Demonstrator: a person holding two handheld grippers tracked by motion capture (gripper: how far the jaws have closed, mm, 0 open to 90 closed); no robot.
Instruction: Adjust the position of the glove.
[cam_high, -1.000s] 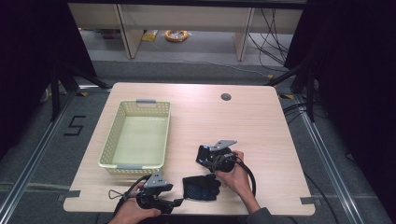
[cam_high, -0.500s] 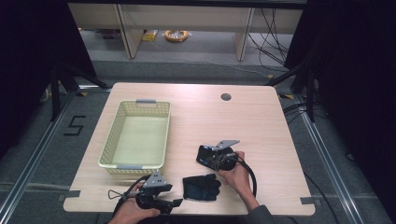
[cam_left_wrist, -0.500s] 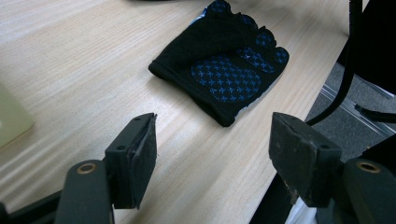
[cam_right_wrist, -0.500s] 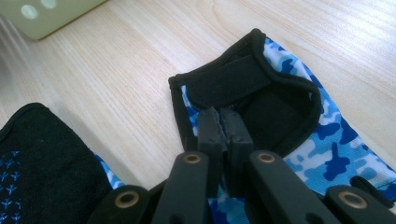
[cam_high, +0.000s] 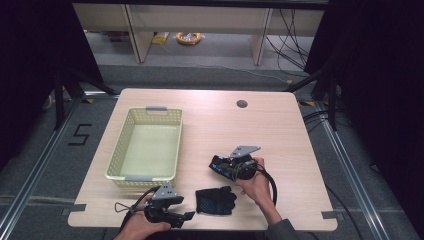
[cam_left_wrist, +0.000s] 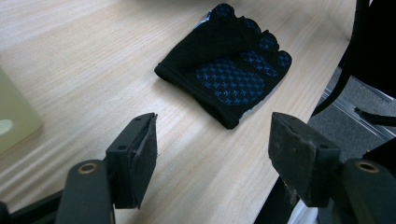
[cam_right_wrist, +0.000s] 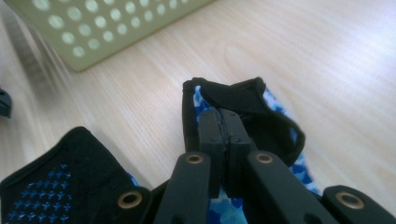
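Softly Does It: Two Limp Gloves, One Already Pinched

Plainly these are light, floppy things. The right gripper (cam_right_wrist: 224, 135) has just been closing, and its jaws are now pressed together on the black cuff of a fingerless fabric glove with a blue camouflage lining (cam_right_wrist: 261, 116), seen at the centre of the right gripper view and, in the high view, right of centre beside the right hand (cam_high: 255, 180). The cloth folds and puckers around the pads, so I judge it will sag and swing once raised; a bite on the doubled cuff hem looks the firmest hold.

The second black fingerless glove with a blue dotted grip palm (cam_left_wrist: 229, 70) lies flat in the upper middle of the left gripper view, well apart from the left gripper (cam_left_wrist: 212, 154), whose jaws stand spread with nothing between them. Its rubbery dots should resist slipping, yet a flat lie gives little to catch; the thicker cuff edge nearest the jaws seems the best place to nip.

The pale green perforated plastic basket (cam_high: 125, 145) sits at centre left of the high view on the light wooden table (cam_high: 280, 130)
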